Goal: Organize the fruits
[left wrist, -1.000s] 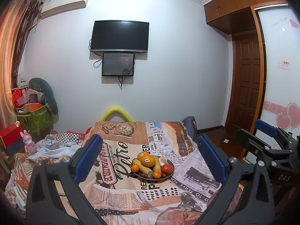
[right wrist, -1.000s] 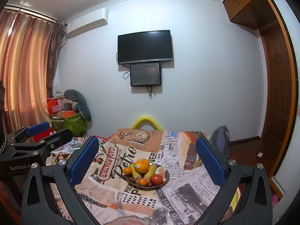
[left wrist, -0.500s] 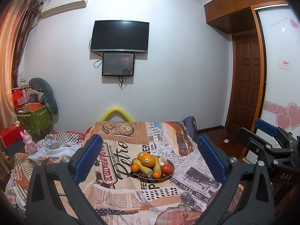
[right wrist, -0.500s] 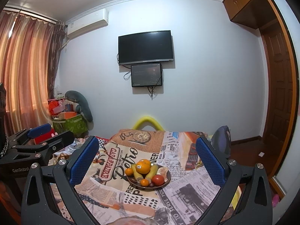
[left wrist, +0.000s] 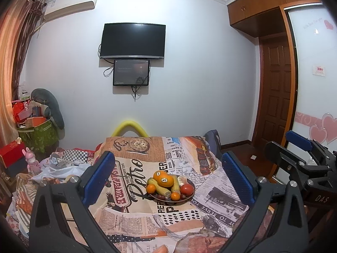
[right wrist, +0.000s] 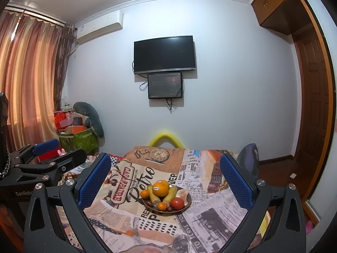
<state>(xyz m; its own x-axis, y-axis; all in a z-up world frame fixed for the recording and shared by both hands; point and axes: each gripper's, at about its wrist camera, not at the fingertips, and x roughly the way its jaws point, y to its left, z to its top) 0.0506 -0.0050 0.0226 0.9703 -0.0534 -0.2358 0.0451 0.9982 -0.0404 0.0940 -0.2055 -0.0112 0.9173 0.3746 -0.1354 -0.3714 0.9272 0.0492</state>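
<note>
A dark plate of fruit sits on the table's newspaper-print cloth. It holds stickered oranges, small tangerines, corn cobs and a red tomato. My left gripper is open and empty, held back from the plate. My right gripper is open and empty, likewise short of it. Each gripper shows at the edge of the other's view.
A yellow chair back stands behind the table. Clutter, a green box and a pink toy lie at the left. A dark bag sits on a chair at the right, near a wooden door.
The right view has shifted slightly, so the plate sits a little further right and lower in it. The left gripper has hardly moved. Both stay open.
</note>
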